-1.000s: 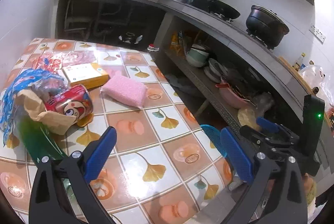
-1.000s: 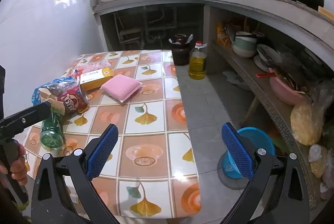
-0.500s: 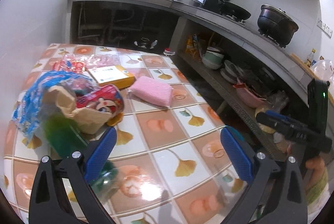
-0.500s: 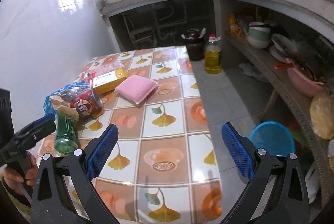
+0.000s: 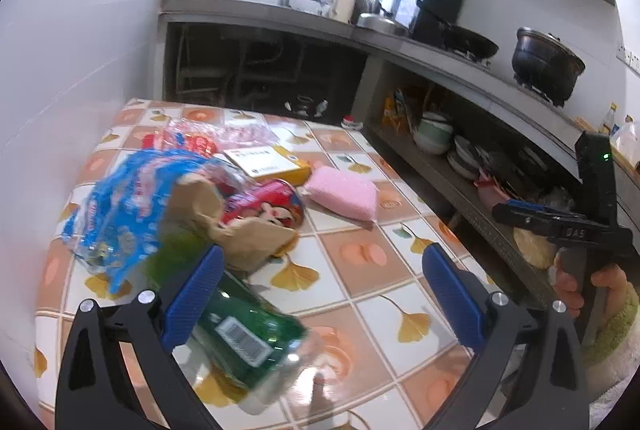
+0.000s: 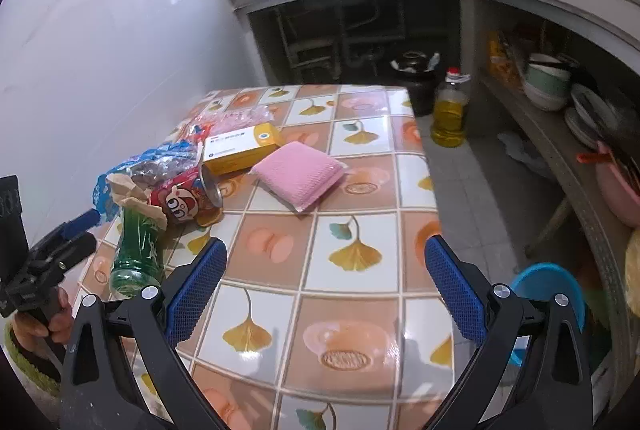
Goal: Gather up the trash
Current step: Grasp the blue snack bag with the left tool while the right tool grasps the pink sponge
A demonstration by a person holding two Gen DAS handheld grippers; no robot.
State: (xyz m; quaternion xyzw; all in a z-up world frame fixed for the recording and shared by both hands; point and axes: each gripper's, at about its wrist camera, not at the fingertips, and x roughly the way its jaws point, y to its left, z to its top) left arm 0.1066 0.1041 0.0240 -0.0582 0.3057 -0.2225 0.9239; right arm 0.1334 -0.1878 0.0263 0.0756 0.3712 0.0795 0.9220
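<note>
A green bottle point(image 5: 244, 330) lies at the near left corner of the tiled table point(image 6: 352, 254), its neck tucked under a piece of torn brown paper point(image 5: 240, 230) and touching a red can point(image 5: 268, 205) that lies on its side. Behind these a blue plastic bag point(image 5: 128, 205) is heaped, with a yellow box point(image 5: 272, 159) and a pink sponge point(image 5: 344, 191) just beyond — all close together on the left half of the table.

The left gripper point(image 5: 320, 286) is held wide open, nothing between its fingers, with its left pad just over the bottle's shoulder. The right gripper point(image 6: 326, 282) is also spread open and empty, poised above bare tiles, well apart from the pile.

The bottle is judged the likely first pick. For a sound grasp, the left gripper should be shifted sideways until the bottle's body is centred between the pads, then lowered and closed across the body rather than the neck — the smooth round plastic may roll or squirt out otherwise. The paper and can should be kept clear of the closing pads.
</note>
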